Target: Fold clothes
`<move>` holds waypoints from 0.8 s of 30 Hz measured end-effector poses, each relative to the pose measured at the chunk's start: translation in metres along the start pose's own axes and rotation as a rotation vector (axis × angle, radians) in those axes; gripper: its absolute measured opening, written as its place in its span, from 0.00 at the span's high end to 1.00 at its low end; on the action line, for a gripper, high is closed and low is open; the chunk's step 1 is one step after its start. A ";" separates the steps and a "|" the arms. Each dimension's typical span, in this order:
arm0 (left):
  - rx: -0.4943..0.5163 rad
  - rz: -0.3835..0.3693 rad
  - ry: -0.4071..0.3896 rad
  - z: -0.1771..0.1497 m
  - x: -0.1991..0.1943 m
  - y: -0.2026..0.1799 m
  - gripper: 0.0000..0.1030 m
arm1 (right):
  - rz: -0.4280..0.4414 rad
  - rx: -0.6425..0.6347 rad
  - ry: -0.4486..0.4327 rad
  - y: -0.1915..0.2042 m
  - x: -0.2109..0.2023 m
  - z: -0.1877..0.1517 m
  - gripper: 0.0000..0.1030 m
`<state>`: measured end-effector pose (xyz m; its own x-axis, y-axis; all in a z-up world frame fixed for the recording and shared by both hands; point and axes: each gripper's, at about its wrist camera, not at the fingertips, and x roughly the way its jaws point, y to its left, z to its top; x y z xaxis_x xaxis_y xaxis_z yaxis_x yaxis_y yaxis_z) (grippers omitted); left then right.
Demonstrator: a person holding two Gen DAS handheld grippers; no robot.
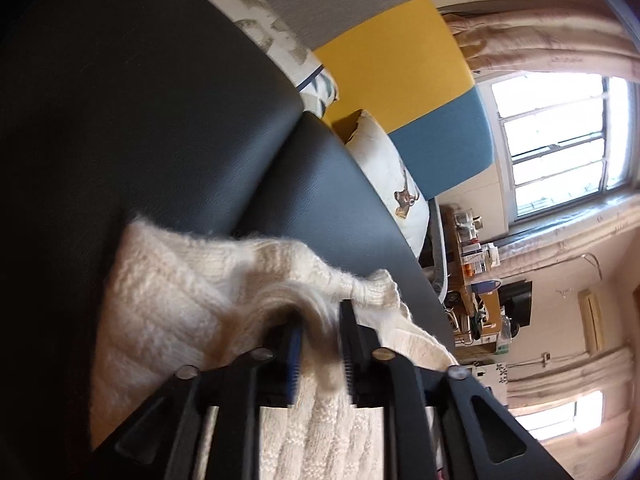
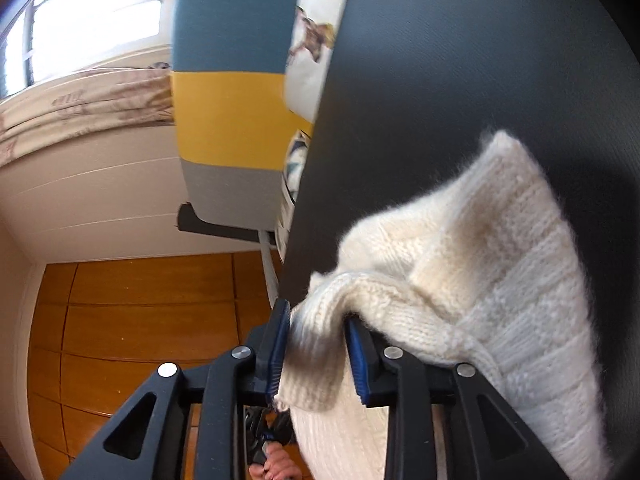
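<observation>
The left tool (image 1: 320, 344) has its black fingers with blue ribbed pads parted, and a fuzzy fold of the cream cable-knit sweater (image 1: 168, 304) lies loosely in the gap, blurred, with no pad clearly pressing it; I judge this a letting-go rather than a pinch. The right tool (image 2: 316, 344) is likewise spread: the sweater's ribbed cuff (image 2: 316, 360) hangs between its pads with daylight at the sides, so it looks draped there, not clamped. Both tools sit at the near edge of the garment, probably because a layer has been carried over and is being laid down. The sweater rests in a folded bundle on the dark leather-grained counter (image 2: 460, 60). Beyond the counter's edge stand printed white cushions (image 1: 384, 168) against a grey, yellow and blue panelled headboard (image 1: 400, 52), and a wooden floor (image 2: 140, 320) below.
</observation>
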<state>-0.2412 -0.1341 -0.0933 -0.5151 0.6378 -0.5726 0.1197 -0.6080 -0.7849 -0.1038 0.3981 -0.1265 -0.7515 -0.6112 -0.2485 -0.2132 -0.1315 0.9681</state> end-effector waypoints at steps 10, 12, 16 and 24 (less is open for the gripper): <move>0.144 0.160 -0.300 -0.024 -0.043 -0.017 0.54 | -0.097 -0.334 -0.190 0.044 -0.030 -0.017 0.70; 0.295 0.264 -0.357 -0.041 -0.042 -0.037 0.47 | -0.252 -0.514 -0.148 0.068 -0.020 -0.031 0.71; 0.614 0.470 -0.405 -0.073 -0.022 -0.075 0.29 | -0.530 -0.871 -0.057 0.104 0.020 -0.069 0.74; 0.839 0.709 -0.177 -0.088 0.051 -0.067 0.26 | -0.858 -1.062 0.133 0.094 0.109 -0.067 0.86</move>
<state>-0.2006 -0.0190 -0.0908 -0.6797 -0.0166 -0.7333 -0.1427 -0.9777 0.1544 -0.1635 0.2670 -0.0607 -0.5494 -0.0972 -0.8299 0.0447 -0.9952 0.0870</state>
